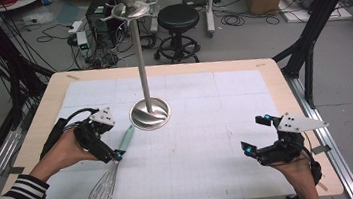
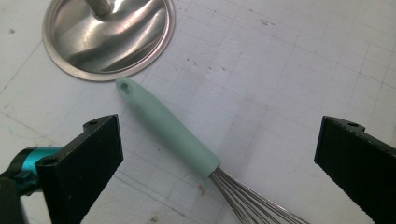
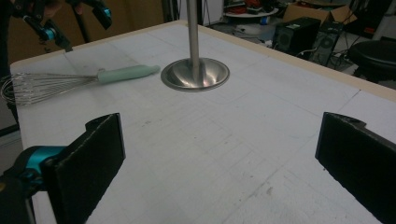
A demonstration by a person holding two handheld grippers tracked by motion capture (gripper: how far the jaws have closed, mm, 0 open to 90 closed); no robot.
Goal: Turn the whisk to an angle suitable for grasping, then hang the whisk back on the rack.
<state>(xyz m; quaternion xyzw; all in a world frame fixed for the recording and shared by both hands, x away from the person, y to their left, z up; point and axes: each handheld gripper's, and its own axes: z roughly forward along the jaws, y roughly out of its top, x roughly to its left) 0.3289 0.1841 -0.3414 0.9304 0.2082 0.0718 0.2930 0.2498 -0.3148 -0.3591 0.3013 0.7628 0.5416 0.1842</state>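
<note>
A whisk (image 1: 114, 164) with a mint-green handle (image 2: 170, 128) and wire loops lies flat on the white grid mat (image 1: 207, 126), its handle end pointing at the round steel base (image 1: 150, 113) of a tall hook stand. My left gripper (image 1: 115, 154) hangs just over the handle where it meets the wires. Its jaws stand wide open on either side of the handle (image 2: 219, 135) and touch nothing. My right gripper (image 1: 255, 133) rests open near the mat's right front, with bare mat between its jaws (image 3: 219, 135). The whisk (image 3: 126, 73) and stand base (image 3: 195, 74) lie farther off in the right gripper view.
The stand's pole (image 1: 140, 53) rises to a ring of hooks (image 1: 129, 8) near the mat's middle back. The wooden table edge (image 1: 297, 116) runs close by the right hand. A black stool (image 1: 178, 21), a computer and cardboard boxes stand on the floor beyond.
</note>
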